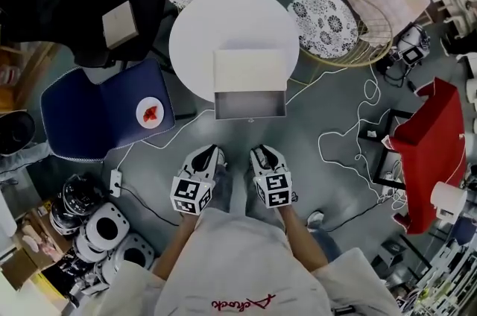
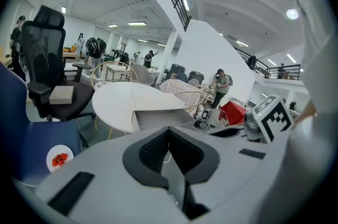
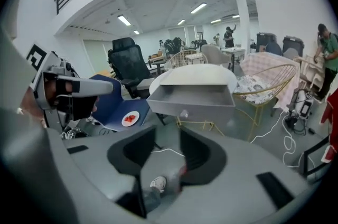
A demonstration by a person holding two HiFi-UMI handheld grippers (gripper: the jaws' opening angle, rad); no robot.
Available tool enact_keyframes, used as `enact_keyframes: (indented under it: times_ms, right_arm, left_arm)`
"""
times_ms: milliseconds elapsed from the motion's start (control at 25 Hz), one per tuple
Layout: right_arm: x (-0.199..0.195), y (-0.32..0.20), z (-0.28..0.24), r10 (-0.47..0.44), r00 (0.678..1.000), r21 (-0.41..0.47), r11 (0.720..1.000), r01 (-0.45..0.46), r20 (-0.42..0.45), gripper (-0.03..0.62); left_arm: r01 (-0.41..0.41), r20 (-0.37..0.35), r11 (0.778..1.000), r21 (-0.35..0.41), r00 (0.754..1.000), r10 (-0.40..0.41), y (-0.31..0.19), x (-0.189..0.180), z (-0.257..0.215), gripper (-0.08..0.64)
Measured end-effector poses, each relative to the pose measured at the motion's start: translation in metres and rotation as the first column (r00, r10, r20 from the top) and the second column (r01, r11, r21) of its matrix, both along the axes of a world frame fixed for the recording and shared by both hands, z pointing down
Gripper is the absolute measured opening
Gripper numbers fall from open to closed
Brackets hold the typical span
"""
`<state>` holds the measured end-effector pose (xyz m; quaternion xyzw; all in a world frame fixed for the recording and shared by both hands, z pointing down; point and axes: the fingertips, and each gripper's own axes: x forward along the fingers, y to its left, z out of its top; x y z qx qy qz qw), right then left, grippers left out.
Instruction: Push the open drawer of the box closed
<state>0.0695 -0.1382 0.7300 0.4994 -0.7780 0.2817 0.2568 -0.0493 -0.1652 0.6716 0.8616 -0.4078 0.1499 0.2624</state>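
A cream-topped box (image 1: 250,70) sits at the near edge of a round white table (image 1: 201,31). Its grey drawer (image 1: 250,104) is pulled out toward me and looks empty. The drawer (image 3: 193,99) faces the right gripper view, a small knob (image 3: 184,113) on its front. In the left gripper view the drawer (image 2: 158,120) lies just past the jaws. Both grippers hang side by side below the drawer, apart from it. My left gripper (image 1: 214,151) has its pads together. My right gripper (image 1: 261,151) stands slightly open, with only floor showing between its fingers.
A blue chair (image 1: 89,117) with a plate of red food (image 1: 150,113) stands left of the table. Two wire chairs with patterned cushions (image 1: 325,22) stand behind it. White cables (image 1: 350,150) trail over the floor on the right, near a red cloth (image 1: 436,139).
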Motion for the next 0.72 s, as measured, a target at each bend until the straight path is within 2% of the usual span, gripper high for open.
enact_keyframes:
  times_ms: [40, 720]
  right_arm:
    - [-0.002, 0.001, 0.006, -0.003, 1.0, -0.016, 1.0, 0.003, 0.006, 0.194]
    - [-0.003, -0.044, 0.066, 0.032, 0.996, -0.088, 0.995, -0.039, -0.088, 0.198]
  left_arm:
    - [0.0, 0.001, 1.0, -0.002, 1.0, 0.0, 0.001, -0.001, 0.001, 0.012]
    - [0.033, 0.009, 0.999, -0.027, 0.999, -0.033, 0.003, -0.019, 0.008, 0.012]
